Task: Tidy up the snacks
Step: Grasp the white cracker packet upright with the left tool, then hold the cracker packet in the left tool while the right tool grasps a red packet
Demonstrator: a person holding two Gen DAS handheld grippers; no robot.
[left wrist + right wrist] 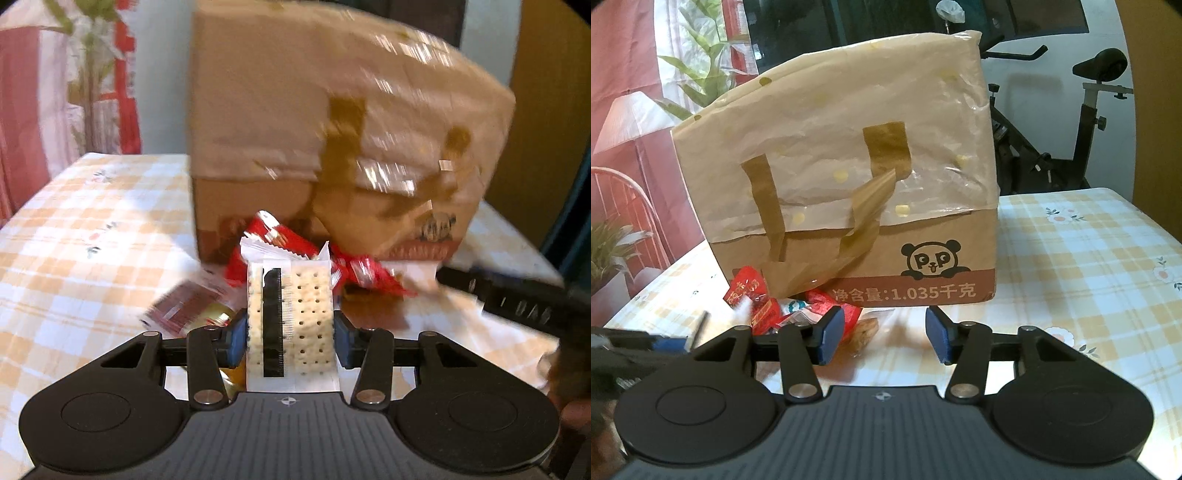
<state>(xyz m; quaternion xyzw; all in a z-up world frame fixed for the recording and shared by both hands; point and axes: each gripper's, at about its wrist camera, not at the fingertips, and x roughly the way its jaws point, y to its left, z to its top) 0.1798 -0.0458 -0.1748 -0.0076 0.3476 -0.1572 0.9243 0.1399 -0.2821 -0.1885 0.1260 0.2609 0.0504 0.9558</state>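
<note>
Checked tablecloth (pixel 1089 258) in yellow and white covers the table, w/ small flower prints. Behind it, at the right gripper's far side, stand an exercise bike (pixel 1089 96), a plant (pixel 701 66) and a red curtain.

Straight ahead of both grippers stands a big cardboard box (pixel 849 184), brown, w/ a panda logo low on its front and wrinkled plastic taped over its upper part. One tape strip is peeling and hangs loose.

Left gripper (pixel 291 334) holds a cracker pack (pixel 291 325) between its blue pads (pixel 239 338); pads press on both sides of the pack, so it is gripped at medium width. The pack is clear and white, w/ a black barcode strip, and it points away from the gripper toward the box. This view is blurred.

Just beyond the pack, at the foot of the box, lies a pile of red snack packets (pixel 284 240). A dark red packet (pixel 184 306) lies ahead-left of the left gripper, touching something gold I cannot identify.

Right gripper (pixel 884 341) is half open, nothing between its pads, only tablecloth. The same red packets (pixel 764 299) lie ahead-left of it, near its left pad, and a cookie in clear wrap (pixel 864 330) lies just beside that pad.
</note>
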